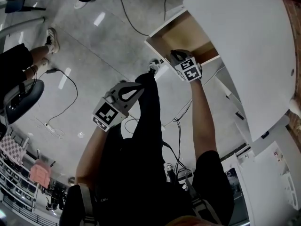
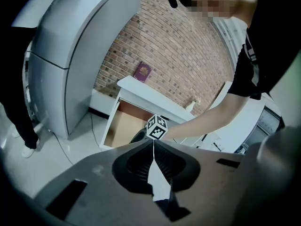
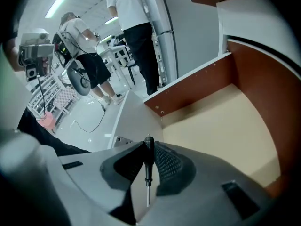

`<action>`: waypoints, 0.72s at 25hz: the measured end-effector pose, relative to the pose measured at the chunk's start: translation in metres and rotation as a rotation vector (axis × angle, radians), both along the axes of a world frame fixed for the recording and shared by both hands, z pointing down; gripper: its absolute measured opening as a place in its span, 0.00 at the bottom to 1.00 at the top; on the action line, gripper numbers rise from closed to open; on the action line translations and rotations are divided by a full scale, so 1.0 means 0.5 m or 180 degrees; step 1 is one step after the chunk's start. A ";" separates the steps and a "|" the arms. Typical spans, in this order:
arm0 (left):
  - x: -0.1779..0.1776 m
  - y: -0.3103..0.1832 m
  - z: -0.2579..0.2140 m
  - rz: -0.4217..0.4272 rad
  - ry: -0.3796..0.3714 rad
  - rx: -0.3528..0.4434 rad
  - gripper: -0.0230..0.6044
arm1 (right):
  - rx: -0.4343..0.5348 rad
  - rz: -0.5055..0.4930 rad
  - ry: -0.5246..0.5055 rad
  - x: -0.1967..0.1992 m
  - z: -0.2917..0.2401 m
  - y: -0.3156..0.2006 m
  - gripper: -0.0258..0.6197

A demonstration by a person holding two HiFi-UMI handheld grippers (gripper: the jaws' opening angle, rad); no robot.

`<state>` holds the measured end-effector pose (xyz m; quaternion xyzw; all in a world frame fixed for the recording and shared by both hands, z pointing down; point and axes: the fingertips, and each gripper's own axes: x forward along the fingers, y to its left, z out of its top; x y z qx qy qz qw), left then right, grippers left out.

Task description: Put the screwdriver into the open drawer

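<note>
My right gripper hangs at the front edge of the open drawer, which juts out from under the white desk top. In the right gripper view its jaws are shut on a small screwdriver with a black handle and a thin metal shaft that points back toward the camera. Below lies the drawer's beige floor, bare, with brown walls. My left gripper is held lower and to the left, away from the drawer, over the floor. Its jaws are shut with nothing between them.
Cables trail over the glossy floor. A person's legs and shoes and a chair are at the left. A purple book lies on the desk by the brick wall. A large white cabinet stands left of the desk.
</note>
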<state>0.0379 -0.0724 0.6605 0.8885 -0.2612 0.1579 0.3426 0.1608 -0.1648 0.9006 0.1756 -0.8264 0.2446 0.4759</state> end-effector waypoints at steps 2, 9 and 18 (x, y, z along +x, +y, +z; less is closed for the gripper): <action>-0.001 -0.005 0.010 -0.0029 0.0003 -0.0011 0.06 | -0.0029 -0.0019 0.0077 0.003 0.024 -0.003 0.23; 0.006 0.000 0.033 -0.0126 0.0037 -0.0077 0.06 | -0.0085 -0.0001 0.0308 0.013 0.091 -0.009 0.23; -0.002 0.015 0.057 -0.0218 0.0071 -0.0165 0.06 | -0.0113 -0.0144 0.0482 0.011 0.152 -0.026 0.23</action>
